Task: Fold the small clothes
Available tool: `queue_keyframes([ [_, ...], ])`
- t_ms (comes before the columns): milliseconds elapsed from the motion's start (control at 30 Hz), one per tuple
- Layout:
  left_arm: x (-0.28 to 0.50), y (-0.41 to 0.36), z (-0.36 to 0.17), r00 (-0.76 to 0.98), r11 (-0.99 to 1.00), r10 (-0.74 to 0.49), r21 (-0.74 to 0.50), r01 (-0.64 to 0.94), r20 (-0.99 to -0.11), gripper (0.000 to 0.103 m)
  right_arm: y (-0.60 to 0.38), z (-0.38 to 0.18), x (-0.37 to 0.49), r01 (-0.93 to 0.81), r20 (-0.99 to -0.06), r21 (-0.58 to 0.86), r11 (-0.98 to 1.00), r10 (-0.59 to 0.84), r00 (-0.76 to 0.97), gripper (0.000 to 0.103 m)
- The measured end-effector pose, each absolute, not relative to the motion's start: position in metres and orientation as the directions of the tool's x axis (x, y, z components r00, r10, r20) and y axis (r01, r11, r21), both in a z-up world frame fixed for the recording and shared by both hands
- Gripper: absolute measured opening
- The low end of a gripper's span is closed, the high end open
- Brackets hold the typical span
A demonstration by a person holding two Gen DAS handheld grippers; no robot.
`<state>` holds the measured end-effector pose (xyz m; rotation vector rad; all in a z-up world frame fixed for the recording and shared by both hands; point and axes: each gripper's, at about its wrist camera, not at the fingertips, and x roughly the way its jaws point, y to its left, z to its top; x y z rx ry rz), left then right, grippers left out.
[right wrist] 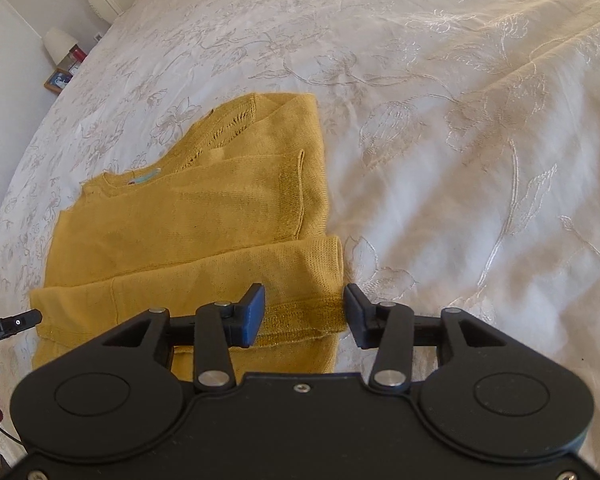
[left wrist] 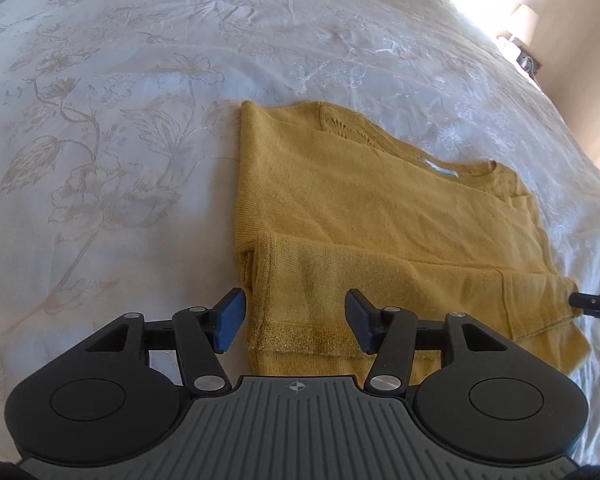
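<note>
A mustard-yellow knitted sweater [left wrist: 360, 216] lies flat on the white flowered bedspread [left wrist: 100, 120], its sleeves folded in and its near hem doubled back over the body. My left gripper [left wrist: 296, 320] is open just above the hem's left corner, with the glittery hem band between its blue pads [left wrist: 230, 320]. In the right wrist view the same sweater [right wrist: 188, 224] fills the left half. My right gripper [right wrist: 305, 316] is open over the hem's right corner, fabric lying between the pads without being pinched. Each view catches the other gripper's black tip at its edge.
The bedspread [right wrist: 460, 160] stretches wide to the right of the sweater. A bedside lamp [right wrist: 62, 44] and a picture frame [right wrist: 56, 80] stand beyond the bed's far left edge. Another lamp [left wrist: 522, 20] stands by a sunlit wall.
</note>
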<state>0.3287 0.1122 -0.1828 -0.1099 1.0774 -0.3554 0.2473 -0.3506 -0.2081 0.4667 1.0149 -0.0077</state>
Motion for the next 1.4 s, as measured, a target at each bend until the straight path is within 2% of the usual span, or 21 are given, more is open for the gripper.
queue_keyframes([
  [33, 0.330, 0.110, -0.183, 0.411, 0.937, -0.336, -0.257, 0.236, -0.847, 0.046, -0.349, -0.207, 0.247, 0.216, -0.821, 0.359, 0.908, 0.197, 0.536, 0.028],
  [67, 0.330, 0.107, -0.183, 0.404, 0.937, -0.333, -0.250, 0.246, -0.852, 0.033, -0.347, -0.206, 0.247, 0.213, -0.824, 0.344, 0.914, 0.185, 0.536, 0.011],
  [100, 0.329, 0.106, -0.182, 0.408, 0.937, -0.330, -0.241, 0.254, -0.851, 0.019, -0.346, -0.203, 0.246, 0.214, -0.824, 0.327, 0.921, 0.167, 0.542, 0.012],
  [200, 0.326, 0.104, -0.178, 0.435, 0.939, -0.325, -0.231, 0.256, -0.840, 0.006, -0.343, -0.195, 0.240, 0.211, -0.808, 0.321, 0.923, 0.151, 0.569, 0.012],
  [333, 0.322, 0.106, -0.173, 0.448, 0.934, -0.347, -0.261, 0.243, -0.824, 0.005, -0.338, -0.183, 0.235, 0.202, -0.784, 0.337, 0.919, 0.155, 0.601, 0.011],
  [500, 0.318, 0.118, -0.158, 0.491, 0.920, -0.391, -0.350, 0.178, -0.779, 0.005, -0.338, -0.164, 0.237, 0.179, -0.723, 0.430, 0.885, 0.219, 0.655, 0.010],
  [700, 0.345, 0.129, -0.138, 0.558, 0.893, -0.418, -0.436, 0.109, -0.717, 0.005, -0.350, -0.151, 0.267, 0.196, -0.657, 0.514, 0.835, 0.236, 0.716, 0.010],
  [867, 0.384, 0.123, -0.141, 0.593, 0.901, -0.394, -0.422, 0.098, -0.703, 0.005, -0.359, -0.167, 0.305, 0.254, -0.679, 0.504, 0.826, 0.196, 0.708, 0.010],
  [1167, 0.437, 0.110, -0.166, 0.576, 0.915, -0.365, -0.396, 0.078, -0.731, 0.005, -0.369, -0.200, 0.345, 0.342, -0.741, 0.471, 0.813, 0.155, 0.653, 0.010],
  [1233, 0.442, 0.108, -0.172, 0.564, 0.922, -0.348, -0.383, 0.060, -0.749, 0.007, -0.371, -0.204, 0.349, 0.351, -0.750, 0.475, 0.807, 0.163, 0.641, 0.013],
  [1267, 0.444, 0.109, -0.175, 0.559, 0.925, -0.335, -0.378, 0.042, -0.758, 0.011, -0.372, -0.205, 0.349, 0.360, -0.752, 0.473, 0.804, 0.155, 0.640, 0.019],
  [1300, 0.445, 0.111, -0.177, 0.559, 0.926, -0.322, -0.376, 0.019, -0.764, 0.027, -0.375, -0.204, 0.347, 0.369, -0.748, 0.470, 0.802, 0.141, 0.648, 0.019],
  [1333, 0.444, 0.114, -0.178, 0.564, 0.925, -0.313, -0.380, -0.001, -0.764, 0.037, -0.376, -0.203, 0.345, 0.372, -0.742, 0.472, 0.800, 0.133, 0.657, 0.020],
  [1400, 0.439, 0.117, -0.175, 0.586, 0.931, -0.289, -0.366, -0.013, -0.757, 0.064, -0.376, -0.198, 0.339, 0.369, -0.742, 0.447, 0.815, 0.107, 0.662, 0.028],
])
